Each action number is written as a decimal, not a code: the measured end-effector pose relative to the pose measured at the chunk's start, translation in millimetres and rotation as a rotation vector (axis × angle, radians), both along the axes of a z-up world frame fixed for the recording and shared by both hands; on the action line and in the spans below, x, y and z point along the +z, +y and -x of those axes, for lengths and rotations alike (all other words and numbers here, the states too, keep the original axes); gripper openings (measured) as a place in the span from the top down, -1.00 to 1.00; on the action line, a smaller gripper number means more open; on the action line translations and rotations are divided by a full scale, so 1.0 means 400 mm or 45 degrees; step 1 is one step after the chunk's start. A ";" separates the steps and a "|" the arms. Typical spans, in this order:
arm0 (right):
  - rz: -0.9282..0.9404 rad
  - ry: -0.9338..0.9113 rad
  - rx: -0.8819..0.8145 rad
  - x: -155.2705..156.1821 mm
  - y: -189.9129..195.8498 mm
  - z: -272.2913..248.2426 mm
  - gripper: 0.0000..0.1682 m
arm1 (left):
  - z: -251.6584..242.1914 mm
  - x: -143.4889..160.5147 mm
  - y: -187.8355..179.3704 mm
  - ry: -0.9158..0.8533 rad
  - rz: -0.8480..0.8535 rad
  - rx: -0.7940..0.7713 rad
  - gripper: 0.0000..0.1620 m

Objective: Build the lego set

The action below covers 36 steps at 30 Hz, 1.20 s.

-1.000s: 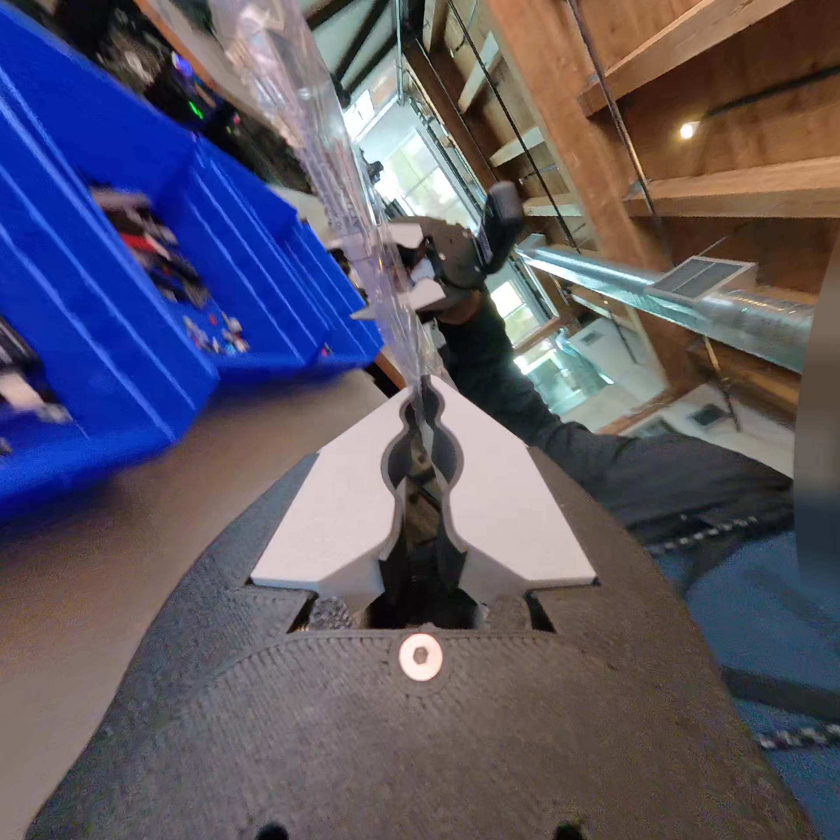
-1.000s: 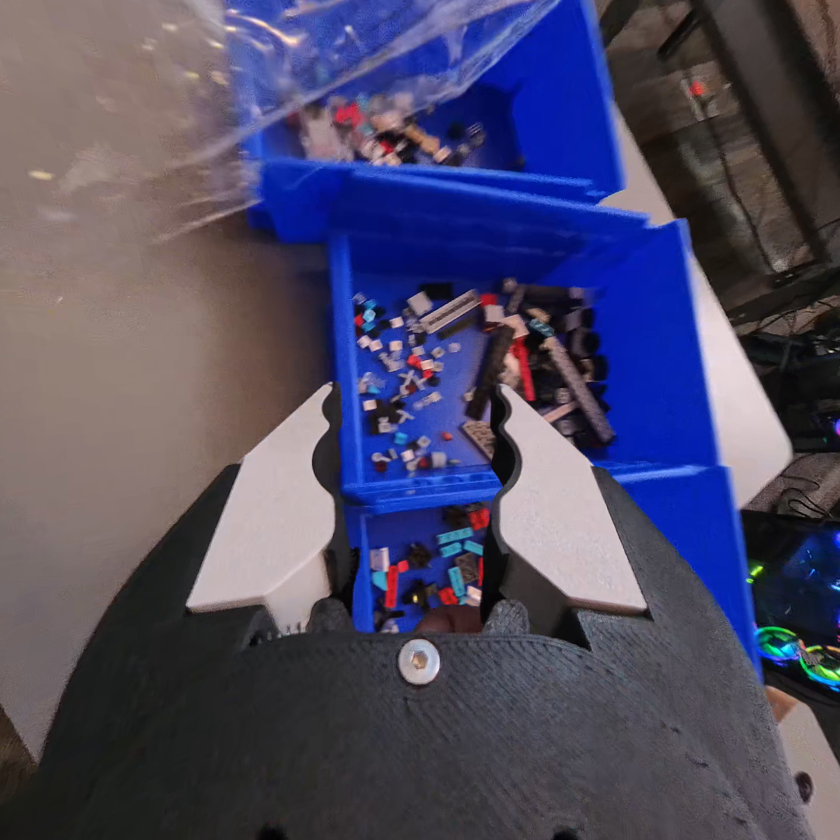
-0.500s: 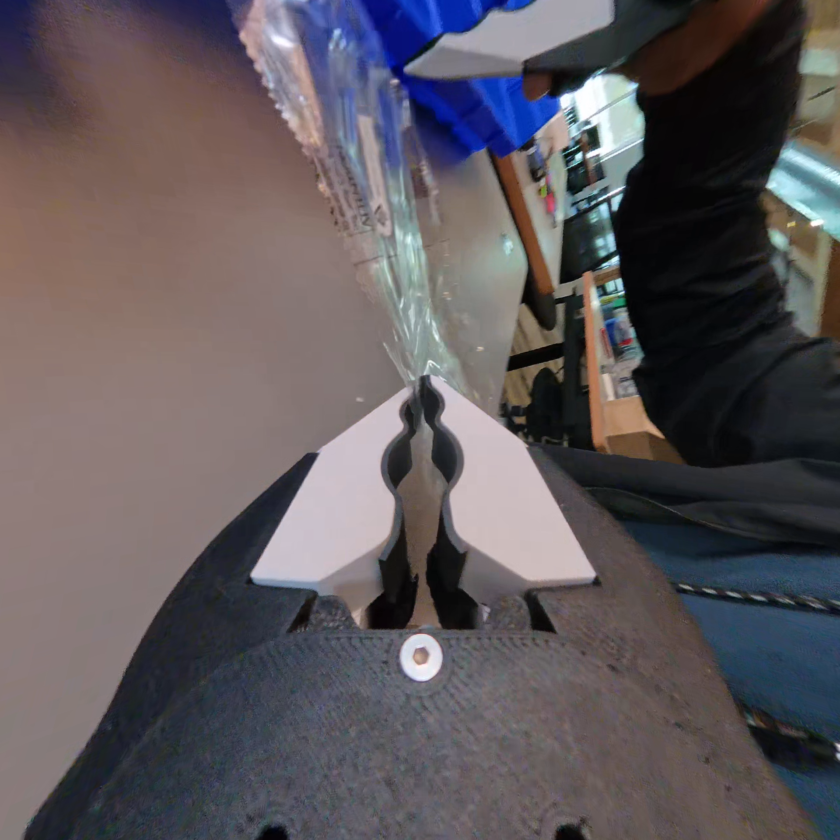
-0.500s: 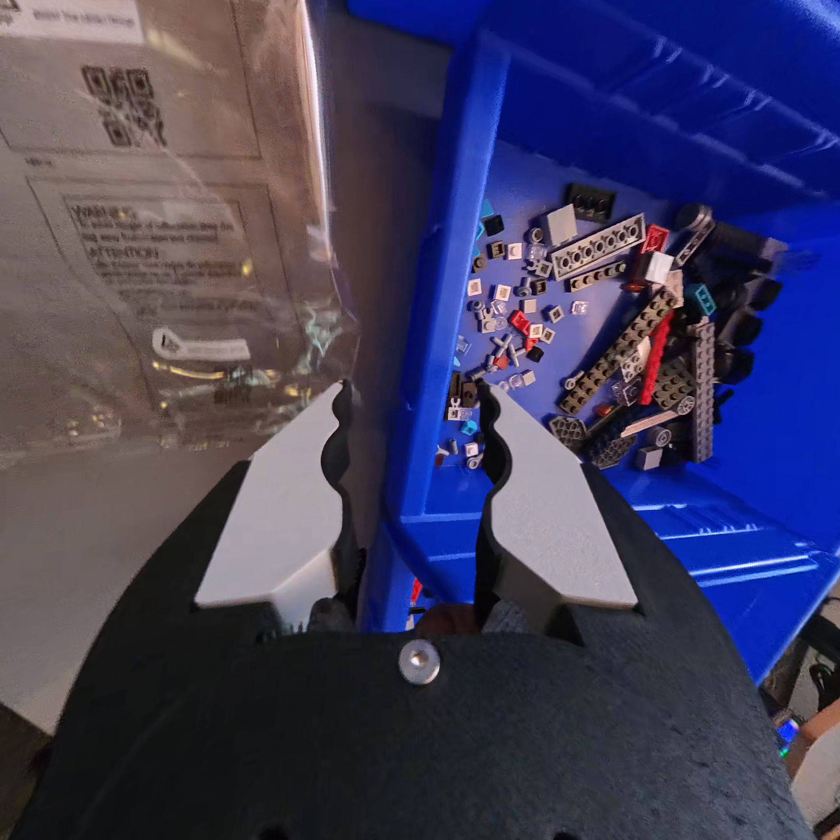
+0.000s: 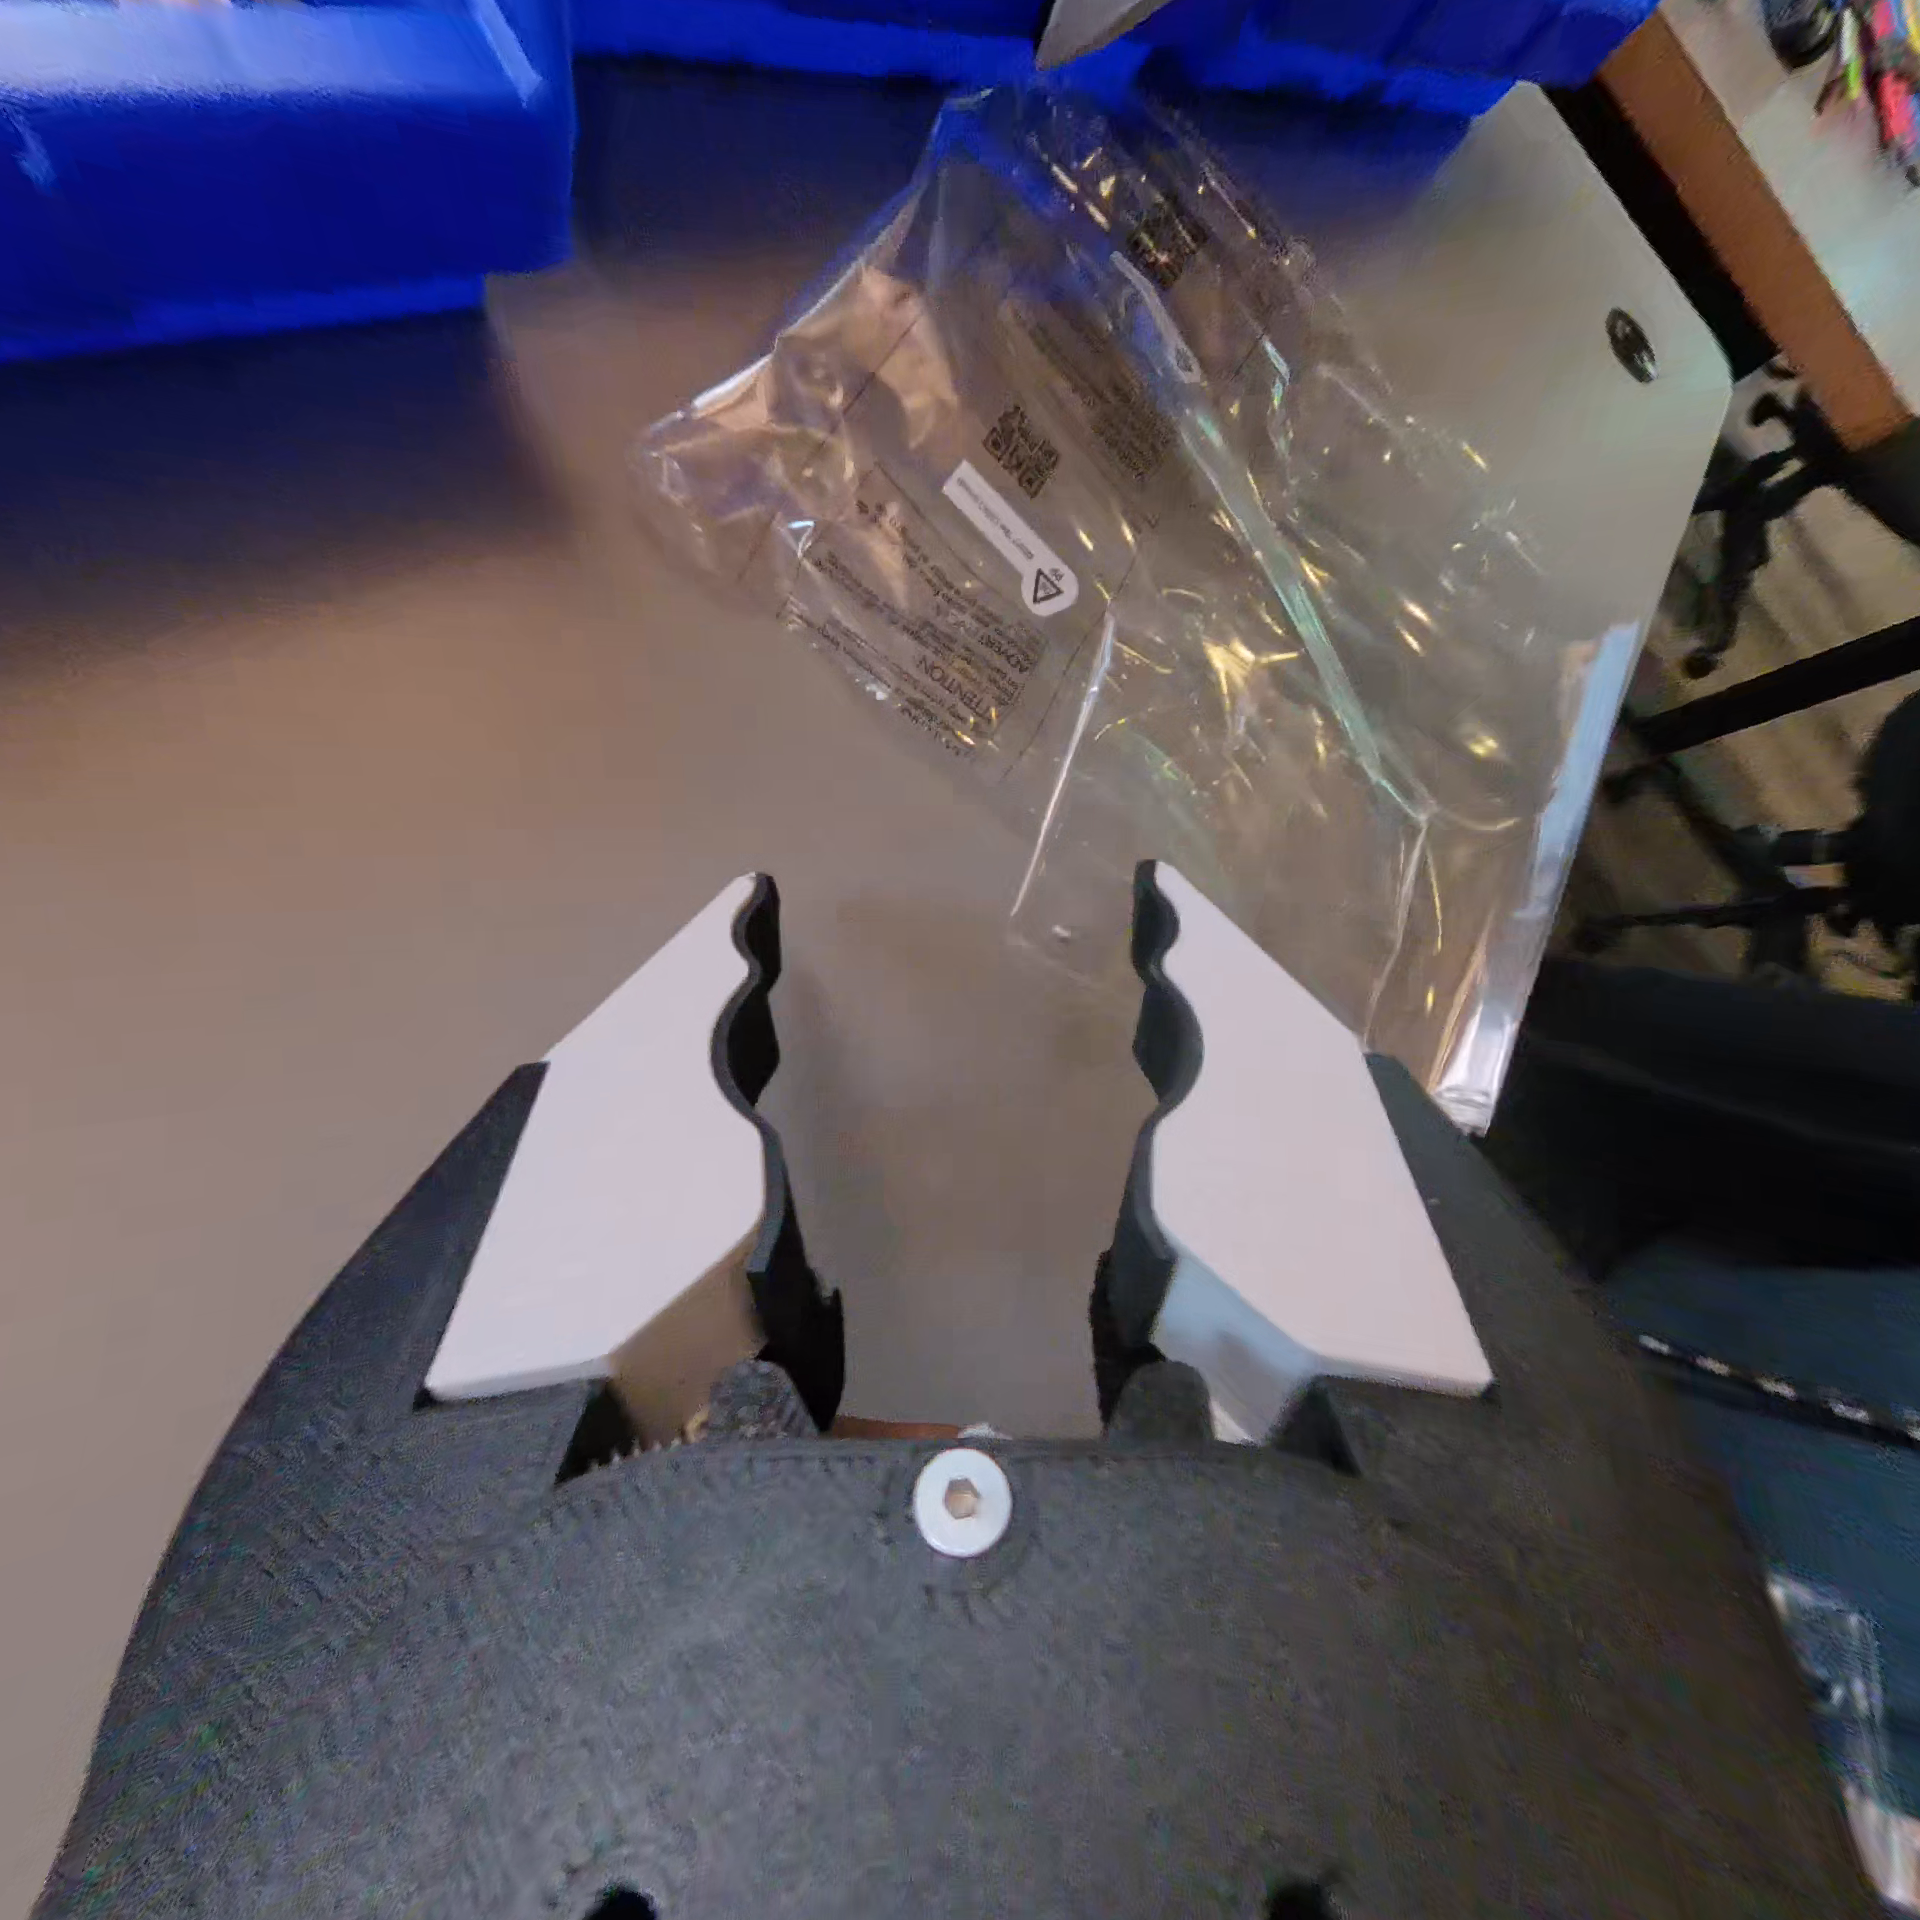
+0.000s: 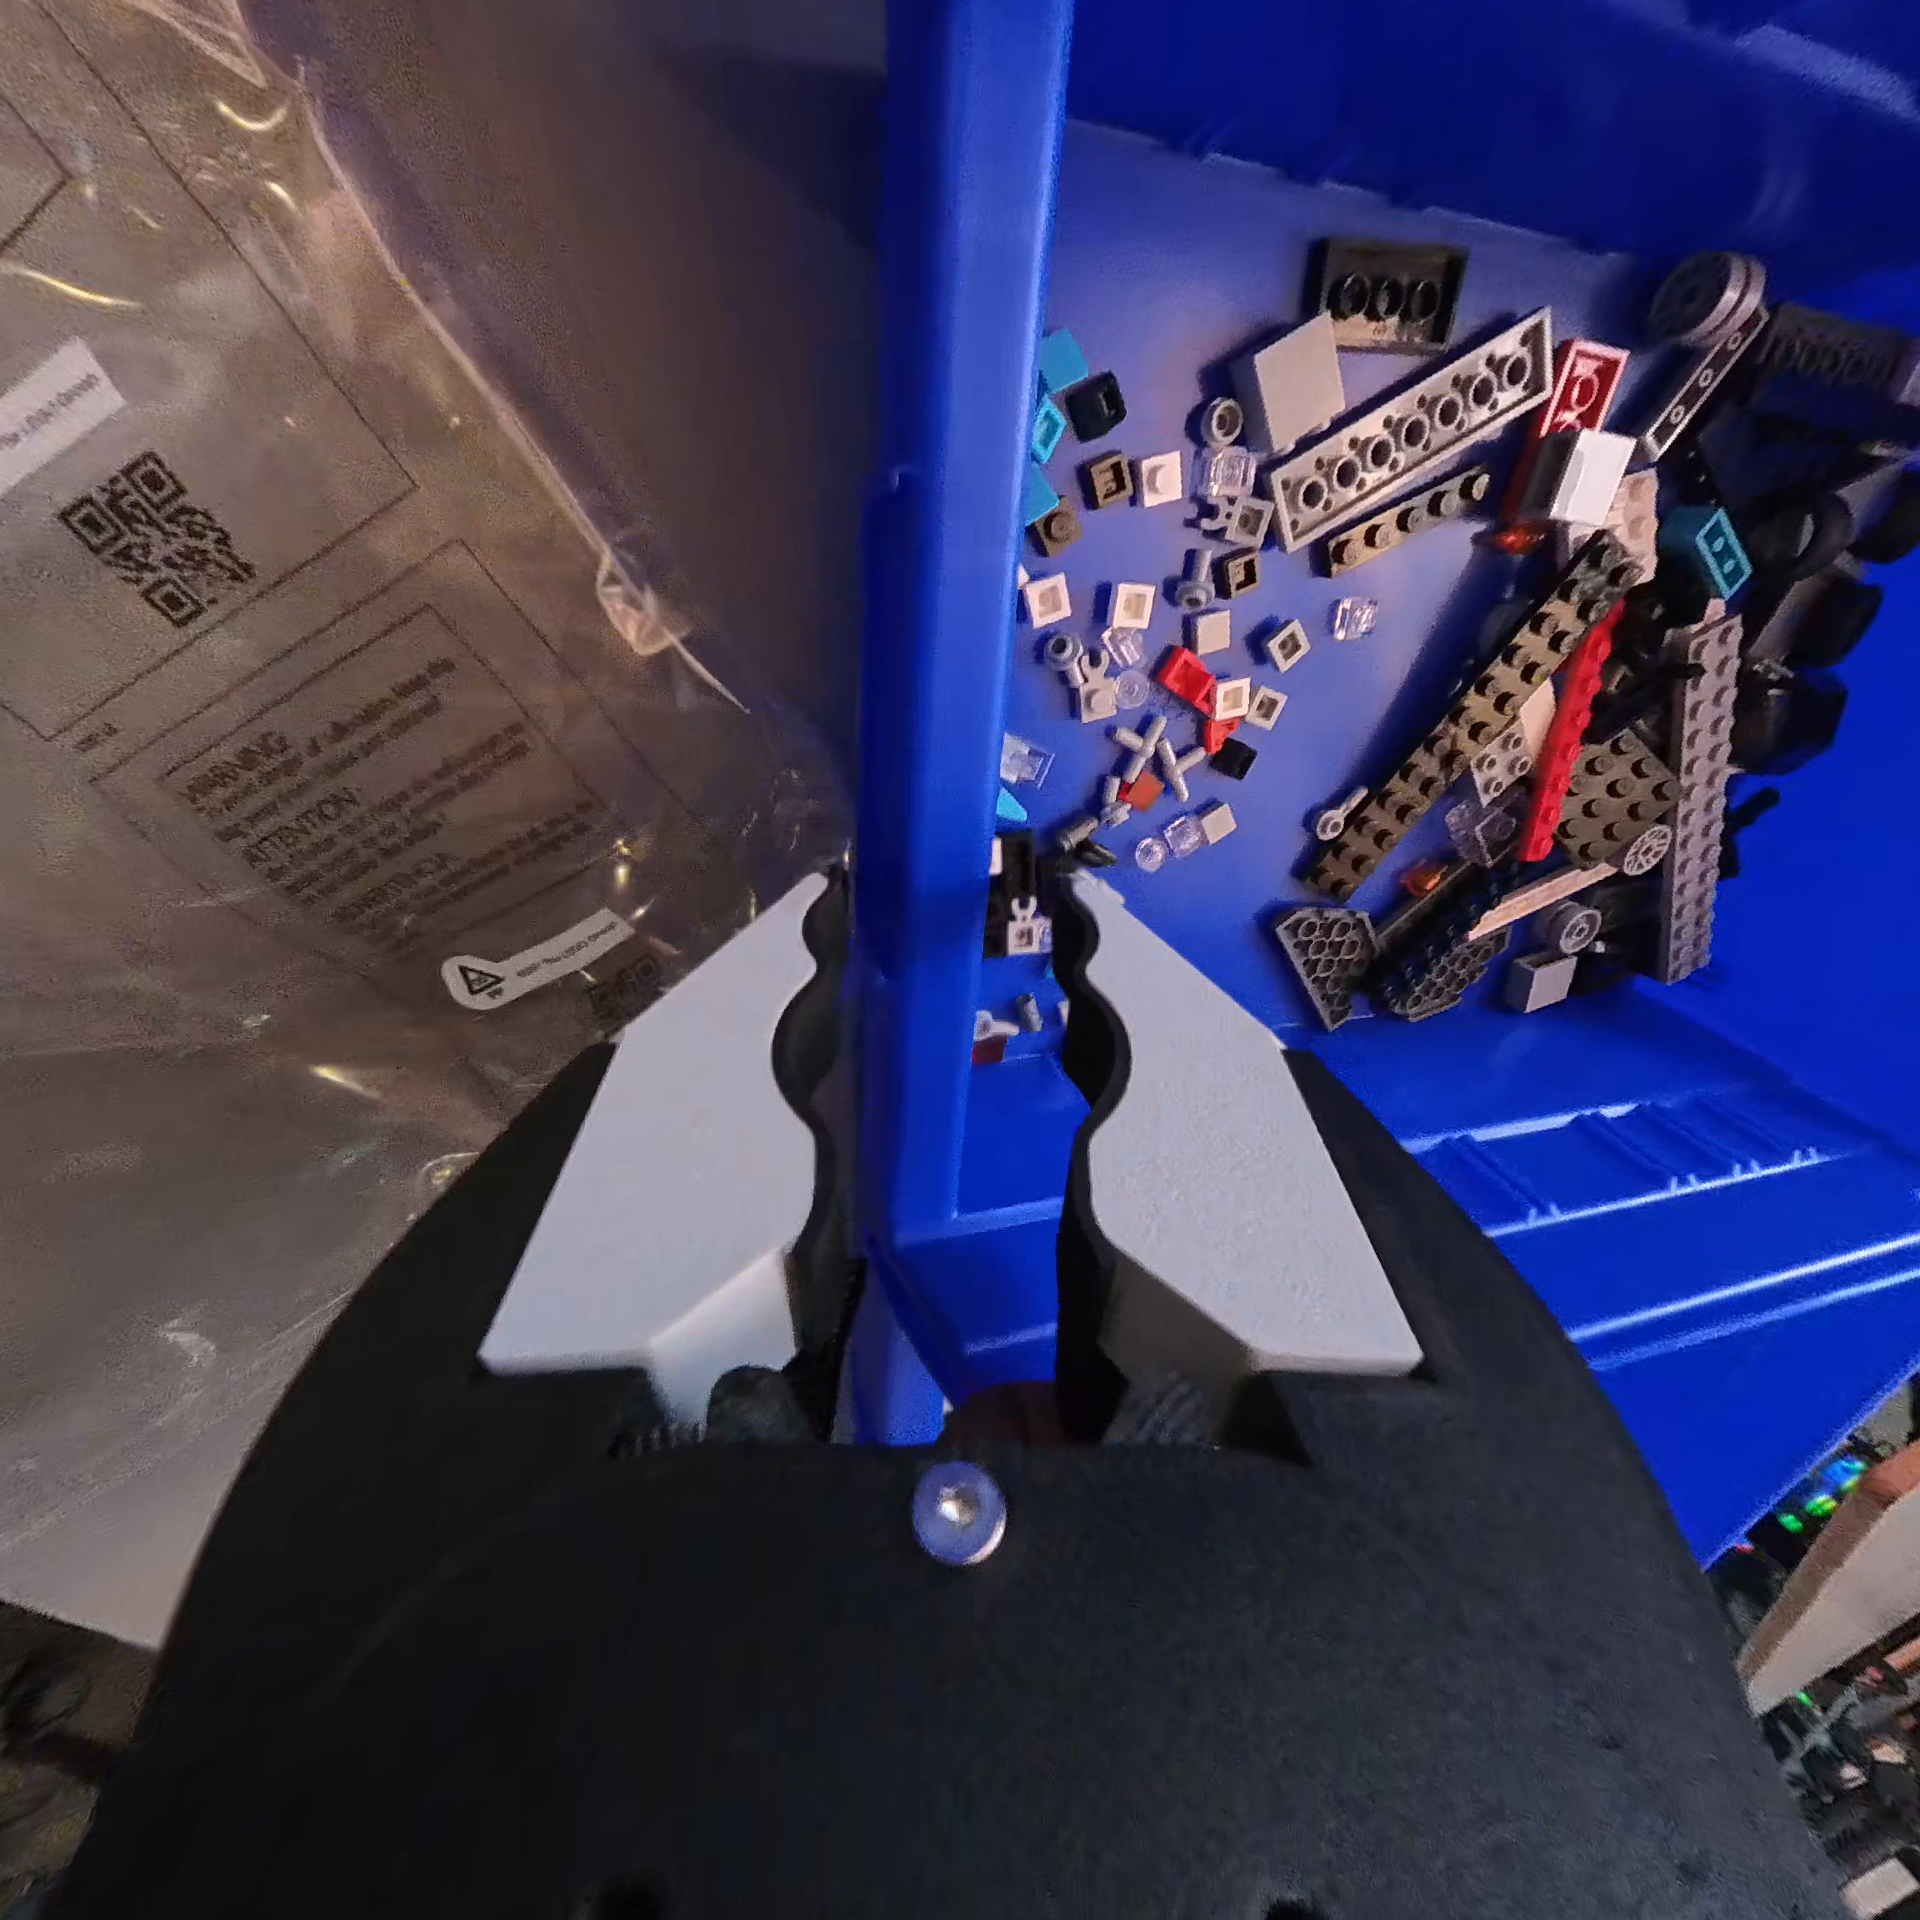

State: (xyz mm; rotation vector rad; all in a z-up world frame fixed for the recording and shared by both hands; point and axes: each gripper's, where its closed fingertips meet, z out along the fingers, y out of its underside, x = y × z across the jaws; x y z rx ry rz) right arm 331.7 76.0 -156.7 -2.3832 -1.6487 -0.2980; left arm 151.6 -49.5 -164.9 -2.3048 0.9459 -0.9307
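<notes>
A clear empty plastic bag [image 5: 1091, 499] with printed labels lies loose on the tan table [image 5: 312, 831], just ahead and right of my left gripper [image 5: 953, 878], which is open and empty. One corner of the bag reaches between the fingers. The bag also shows in the right wrist view [image 6: 312, 675], left of the bin. My right gripper [image 6: 951, 883] straddles the side wall of a blue bin [image 6: 966, 520], one finger on each side, closed against it. Inside the bin lie several loose lego pieces [image 6: 1455, 675]: grey and black plates, a red plate, small tiles.
More blue bins [image 5: 260, 208] stand along the far side of the table. The table's right edge [image 5: 1621, 343] is near the bag, with chair legs and floor beyond. Another blue bin wall [image 6: 1558, 83] rises behind the pieces. Tip to tip, the grippers are about 20 centimetres apart.
My left gripper opened and let go of the bag, which dropped onto the table. My right gripper narrowed onto the blue bin's side wall.
</notes>
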 end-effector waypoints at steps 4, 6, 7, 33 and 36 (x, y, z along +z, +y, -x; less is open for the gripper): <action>0.032 0.085 -0.041 0.021 -0.009 0.005 0.41 | 0.018 0.049 -0.041 -0.021 -0.175 -0.054 0.12; 0.033 0.127 -0.054 0.032 -0.005 0.012 0.39 | -0.006 0.066 -0.081 -0.037 -0.222 -0.109 0.11; 0.033 0.138 -0.065 0.035 0.000 0.013 0.39 | -0.027 0.072 -0.108 -0.047 -0.253 -0.153 0.11; -0.131 0.351 -0.269 0.135 -0.221 -0.045 0.36 | -0.008 -0.041 -0.149 0.165 -0.194 -0.194 0.37; -0.029 0.468 -0.446 0.070 -0.318 -0.110 0.33 | -0.034 -0.035 -0.149 0.101 -0.130 -0.182 0.37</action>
